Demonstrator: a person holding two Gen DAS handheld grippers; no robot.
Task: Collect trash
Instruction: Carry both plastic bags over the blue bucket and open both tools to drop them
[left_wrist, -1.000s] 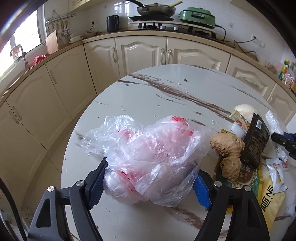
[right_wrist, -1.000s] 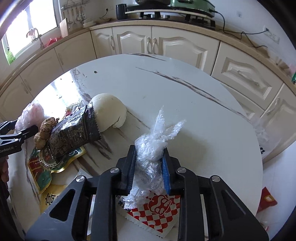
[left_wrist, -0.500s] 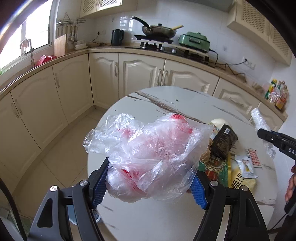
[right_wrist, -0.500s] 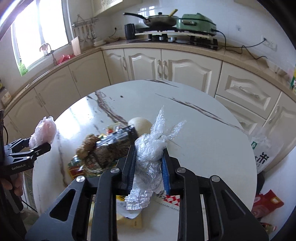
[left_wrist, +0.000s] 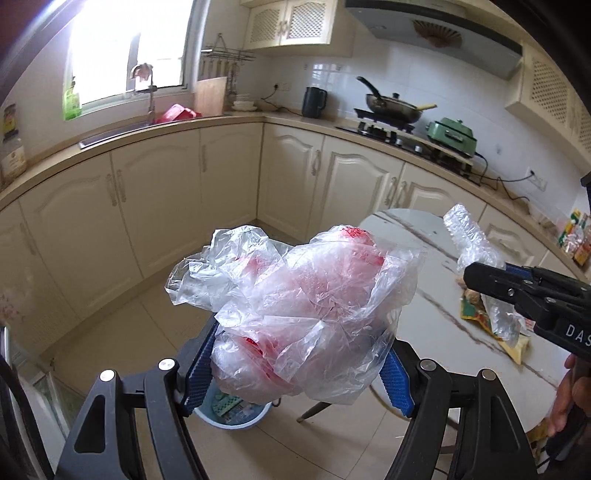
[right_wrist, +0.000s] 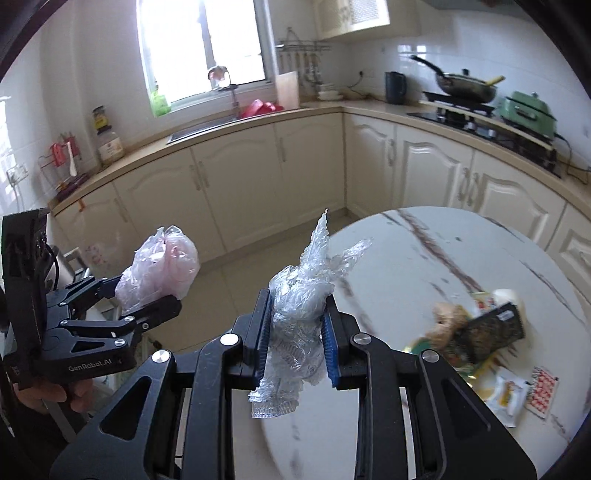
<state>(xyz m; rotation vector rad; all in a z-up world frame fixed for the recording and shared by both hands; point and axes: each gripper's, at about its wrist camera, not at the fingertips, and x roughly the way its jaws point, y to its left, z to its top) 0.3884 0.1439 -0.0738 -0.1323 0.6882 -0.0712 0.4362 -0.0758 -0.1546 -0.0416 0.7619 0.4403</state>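
Observation:
My left gripper (left_wrist: 299, 365) is shut on a crumpled clear plastic bag with red print (left_wrist: 295, 302), held in the air over the floor left of the round table; it also shows in the right wrist view (right_wrist: 159, 273). A blue trash bin (left_wrist: 232, 410) stands on the floor below it, mostly hidden by the bag. My right gripper (right_wrist: 297, 332) is shut on a scrunched clear plastic wrap (right_wrist: 301, 306), held above the table's left edge. Ginger (right_wrist: 447, 321), a dark snack wrapper (right_wrist: 491, 332) and small packets (right_wrist: 513, 395) lie on the table.
The round marble table (right_wrist: 424, 258) is at the right, with a white bun (right_wrist: 508, 295) behind the wrapper. Cream kitchen cabinets (left_wrist: 147, 206) curve around the back. A stove with a pan (left_wrist: 391, 107) stands on the counter. Tiled floor (left_wrist: 147, 332) lies between table and cabinets.
Both grippers have lifted and swung left, away from the table, each carrying its plastic. The left one now hangs over the floor above the blue bin.

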